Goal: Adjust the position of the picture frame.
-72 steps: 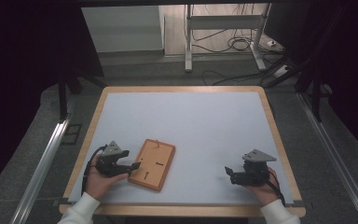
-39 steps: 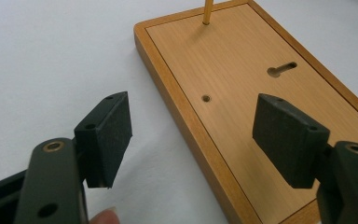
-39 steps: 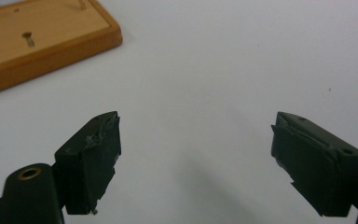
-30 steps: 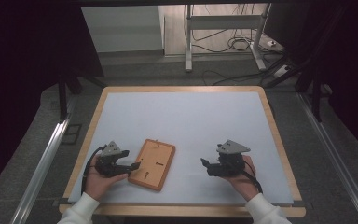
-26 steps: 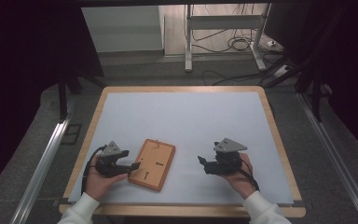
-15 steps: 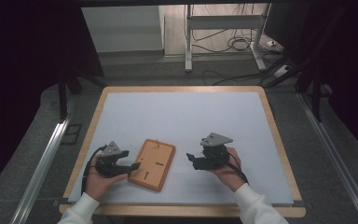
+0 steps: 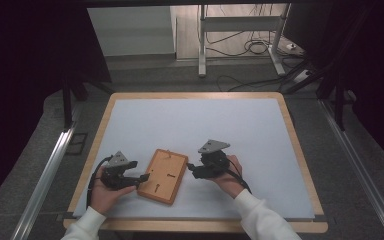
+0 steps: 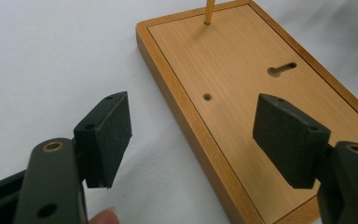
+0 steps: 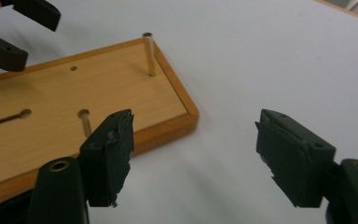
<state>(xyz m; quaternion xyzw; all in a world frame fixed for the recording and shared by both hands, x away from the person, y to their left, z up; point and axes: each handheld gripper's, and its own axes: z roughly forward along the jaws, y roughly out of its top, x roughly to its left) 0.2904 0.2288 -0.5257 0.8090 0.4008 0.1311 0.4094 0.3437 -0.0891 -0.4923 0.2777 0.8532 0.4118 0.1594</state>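
wooden board [image 7: 163,175] lying flat on desk [image 7: 230,125] between both tongs | left tongs [image 8: 193,140] gaping wide, straddling its long edge | right tongs [image 9: 196,156] gaping wide, nearing its corner | advice: close squarely on the rim, avoiding the upright peg [image 9: 150,53]

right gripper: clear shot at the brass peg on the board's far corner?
Probably yes. The right gripper is open beside the wooden board, and the upright peg stands exposed at the board's corner with nothing between. The left gripper sits at the opposite edge, out of the path.
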